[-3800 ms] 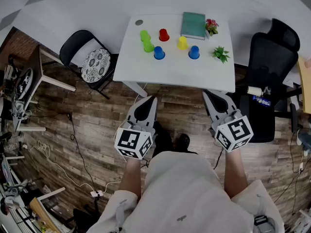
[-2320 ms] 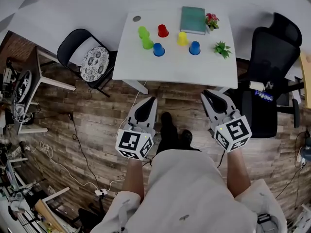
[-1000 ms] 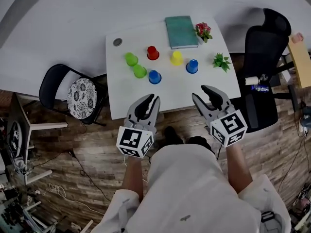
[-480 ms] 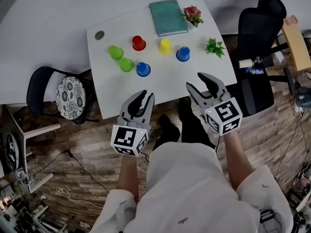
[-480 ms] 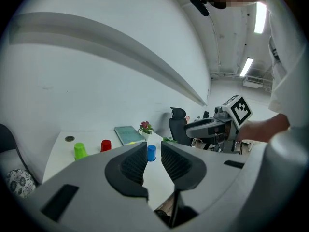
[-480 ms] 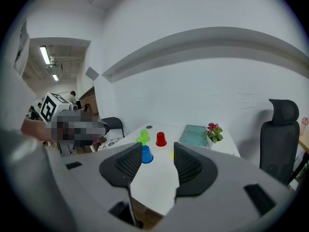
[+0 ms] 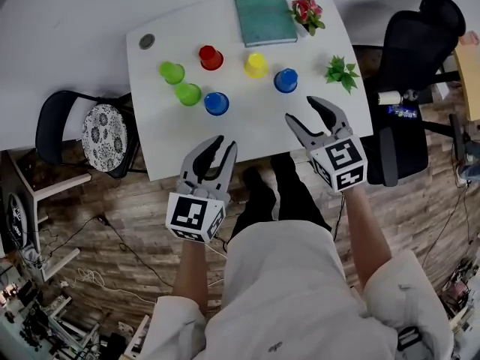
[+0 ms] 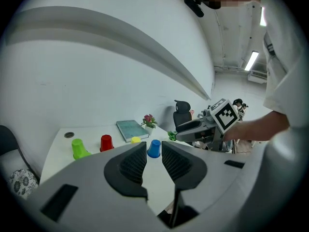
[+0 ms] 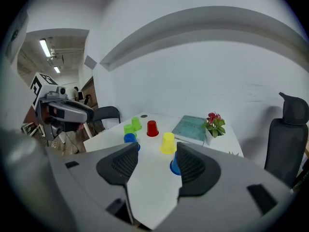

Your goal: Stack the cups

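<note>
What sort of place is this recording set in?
Likely an office or lab workroom: a white rectangular table, a black swivel office chair beside it, and loose cables across the wood-plank floor.

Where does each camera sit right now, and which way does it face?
Head view: on the head, steeply down at the table; shows left gripper, right gripper, forearms, torso.
Left gripper view: on that gripper, along its empty jaws, just opening, across the table; right gripper at right.
Right gripper view: likewise, empty jaws just opening; left gripper at left.
Shared: all show the red cup and book.
</note>
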Demonstrator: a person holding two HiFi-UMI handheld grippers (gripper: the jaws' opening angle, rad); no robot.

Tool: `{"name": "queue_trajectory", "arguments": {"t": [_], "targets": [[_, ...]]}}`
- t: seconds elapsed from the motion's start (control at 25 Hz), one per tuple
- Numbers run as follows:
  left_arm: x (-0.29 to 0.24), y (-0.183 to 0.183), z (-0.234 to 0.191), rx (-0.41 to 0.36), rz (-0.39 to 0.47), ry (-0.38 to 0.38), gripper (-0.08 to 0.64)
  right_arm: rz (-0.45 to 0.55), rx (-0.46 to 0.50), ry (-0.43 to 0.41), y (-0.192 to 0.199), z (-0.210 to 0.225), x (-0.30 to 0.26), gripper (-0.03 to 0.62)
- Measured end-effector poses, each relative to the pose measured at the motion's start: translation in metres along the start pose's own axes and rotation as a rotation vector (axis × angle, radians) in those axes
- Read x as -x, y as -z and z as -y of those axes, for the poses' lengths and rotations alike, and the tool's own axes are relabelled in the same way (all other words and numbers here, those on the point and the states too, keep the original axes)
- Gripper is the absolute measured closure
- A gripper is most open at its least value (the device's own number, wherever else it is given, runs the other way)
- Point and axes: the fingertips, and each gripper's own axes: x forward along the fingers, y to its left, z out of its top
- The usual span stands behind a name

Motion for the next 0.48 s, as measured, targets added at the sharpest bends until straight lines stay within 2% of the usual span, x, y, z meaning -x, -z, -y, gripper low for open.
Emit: {"name": "queue_trajectory", "arguments": {"t": [0.48], "targets": [[-0.050,0.007,0.003,0.046,-0.058,-0.101,0.456,-0.080,0.029,-0.087,0.036,0.055,-0.072,0.324]]}}
